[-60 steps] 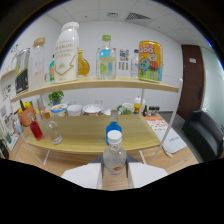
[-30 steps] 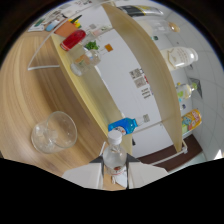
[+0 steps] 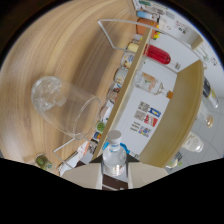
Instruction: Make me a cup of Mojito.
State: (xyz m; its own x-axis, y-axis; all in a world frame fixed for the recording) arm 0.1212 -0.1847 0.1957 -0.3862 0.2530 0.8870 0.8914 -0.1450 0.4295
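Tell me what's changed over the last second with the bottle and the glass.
The gripper has rolled further over, tipping the held bottle toward the empty glass, which now looms nearer on the wooden table. The jaws stay shut on the bottle, its cap still on; nothing pours yet.

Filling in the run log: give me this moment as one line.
gripper: shut on small bottle | view: rolled hard sideways | glass: on wooden table, beyond the fingers | bottle: cap off, tipped toward glass
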